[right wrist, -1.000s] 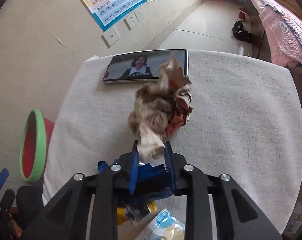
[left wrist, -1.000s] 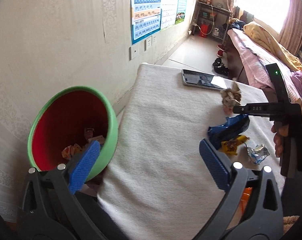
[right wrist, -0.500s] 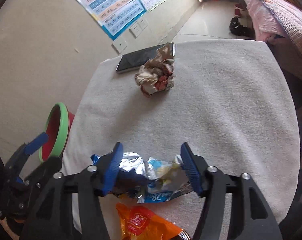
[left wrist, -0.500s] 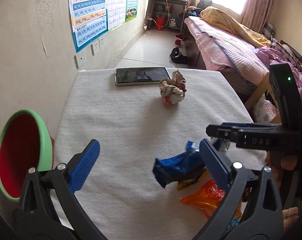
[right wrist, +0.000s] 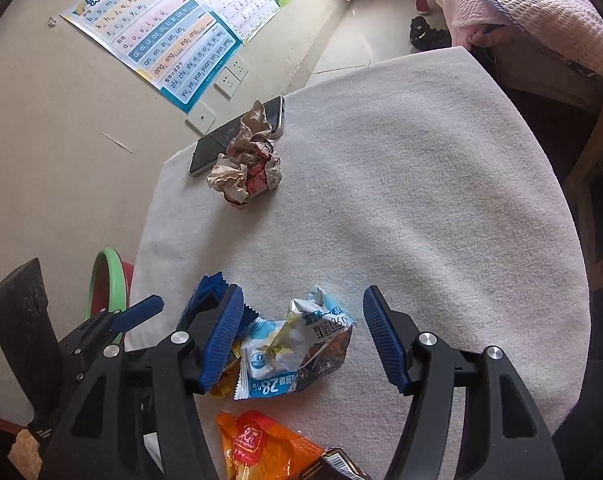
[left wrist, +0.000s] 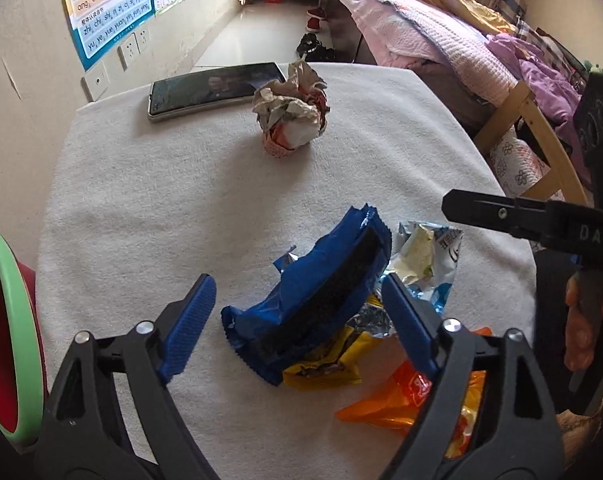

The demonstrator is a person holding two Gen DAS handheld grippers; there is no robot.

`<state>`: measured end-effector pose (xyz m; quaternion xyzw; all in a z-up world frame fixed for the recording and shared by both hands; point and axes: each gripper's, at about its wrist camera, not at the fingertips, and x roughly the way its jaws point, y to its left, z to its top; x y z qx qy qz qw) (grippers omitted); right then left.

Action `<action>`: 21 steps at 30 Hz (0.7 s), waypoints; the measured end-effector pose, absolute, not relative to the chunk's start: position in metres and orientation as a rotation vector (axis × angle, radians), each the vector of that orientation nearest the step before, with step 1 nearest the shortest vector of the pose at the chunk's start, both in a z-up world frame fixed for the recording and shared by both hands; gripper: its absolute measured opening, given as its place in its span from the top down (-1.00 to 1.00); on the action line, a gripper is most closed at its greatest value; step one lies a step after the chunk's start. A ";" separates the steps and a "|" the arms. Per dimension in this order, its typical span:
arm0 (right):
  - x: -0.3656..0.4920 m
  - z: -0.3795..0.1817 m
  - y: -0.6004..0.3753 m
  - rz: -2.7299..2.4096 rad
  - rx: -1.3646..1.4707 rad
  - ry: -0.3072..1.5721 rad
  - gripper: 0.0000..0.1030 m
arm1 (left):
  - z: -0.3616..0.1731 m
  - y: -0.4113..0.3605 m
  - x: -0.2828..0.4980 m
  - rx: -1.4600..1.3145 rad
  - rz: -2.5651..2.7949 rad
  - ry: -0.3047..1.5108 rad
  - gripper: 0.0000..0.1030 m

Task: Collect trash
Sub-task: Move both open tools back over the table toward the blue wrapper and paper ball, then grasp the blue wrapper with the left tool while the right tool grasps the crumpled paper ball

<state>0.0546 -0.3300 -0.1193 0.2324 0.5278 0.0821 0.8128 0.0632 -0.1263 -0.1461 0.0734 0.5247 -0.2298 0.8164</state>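
A blue wrapper [left wrist: 313,296] lies between the fingers of my open left gripper [left wrist: 299,320], on a pile with a yellow wrapper [left wrist: 325,368], a white and blue wrapper [left wrist: 425,256] and an orange wrapper [left wrist: 405,404]. My open right gripper [right wrist: 303,338] straddles the white and blue wrapper [right wrist: 297,352]; the orange wrapper [right wrist: 261,444] lies below it. A crumpled paper ball [left wrist: 291,114] [right wrist: 247,170] sits farther back. The green bin with red inside [left wrist: 5,328] [right wrist: 105,280] stands left of the table.
The table carries a white towel [left wrist: 173,200]. A phone [left wrist: 213,90] lies at its far edge, next to the paper ball. A wall with posters is on the left. A bed [left wrist: 421,36] and a wooden frame [left wrist: 541,140] are on the right.
My right gripper let go of the paper ball, opened and pulled back over the wrapper pile. My left gripper swung from the bin to the table and closed in around the blue wrapper.
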 end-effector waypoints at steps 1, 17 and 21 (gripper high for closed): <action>0.054 -0.119 -0.328 0.180 0.493 1.128 -0.19 | -0.149 -0.128 0.064 0.164 -0.489 1.132 -0.35; 0.142 -0.119 -0.295 0.167 0.459 1.073 -0.26 | -0.125 -0.055 0.020 0.021 -0.295 1.078 0.24; 0.168 -0.134 -0.288 0.126 0.493 1.110 -0.43 | -0.128 -0.029 0.010 -0.018 -0.222 1.082 0.24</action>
